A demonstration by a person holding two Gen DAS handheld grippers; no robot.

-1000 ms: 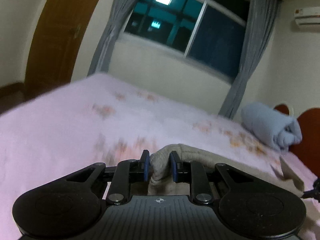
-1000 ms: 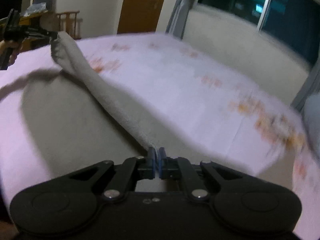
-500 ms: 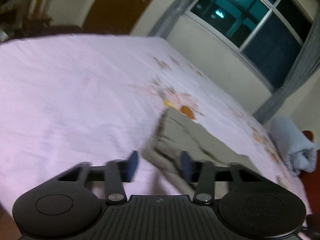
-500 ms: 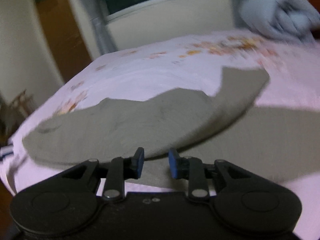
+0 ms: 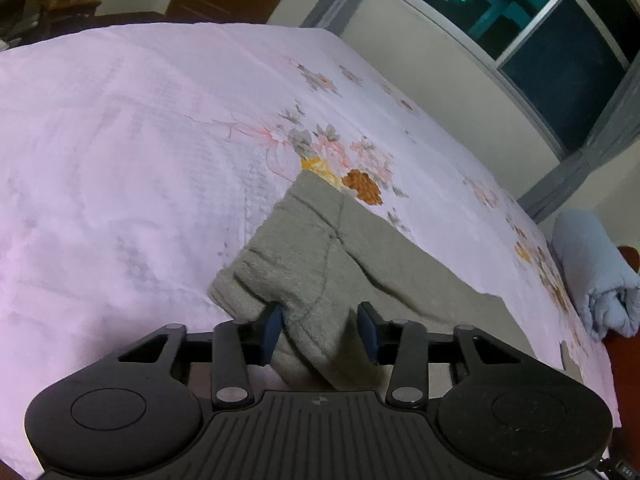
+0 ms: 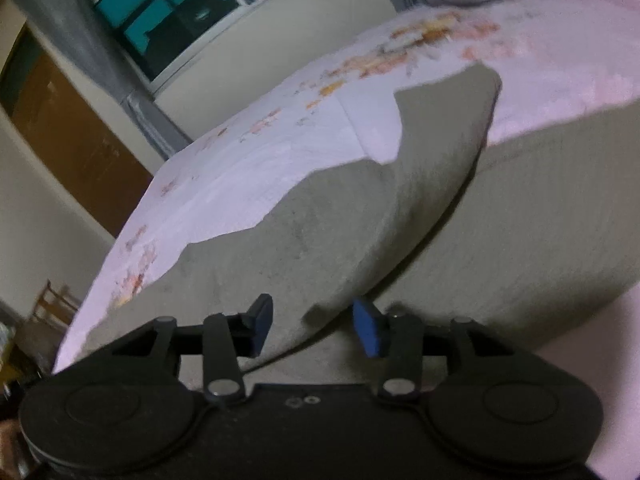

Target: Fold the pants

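Observation:
Grey-beige fleece pants (image 5: 320, 248) lie on the pink floral bed (image 5: 120, 140). In the left wrist view their waistband end lies between the blue pads of my left gripper (image 5: 320, 330), which is open. In the right wrist view the pants (image 6: 340, 220) lie in two layers, the upper one bulging above the lower. My right gripper (image 6: 314, 328) is open, and the edge of the upper layer lies between its jaws.
A rolled light-blue blanket (image 5: 596, 272) lies at the head of the bed by a red-brown headboard (image 5: 626, 344). A window with grey curtains (image 5: 520, 12) is beyond the bed. A brown door (image 6: 68, 120) and a wooden chair (image 6: 52, 304) stand at the far side.
Both grippers held the pants lifted a second ago. They have lowered them onto the bed and opened, and the jaws now stand wider than half a second ago.

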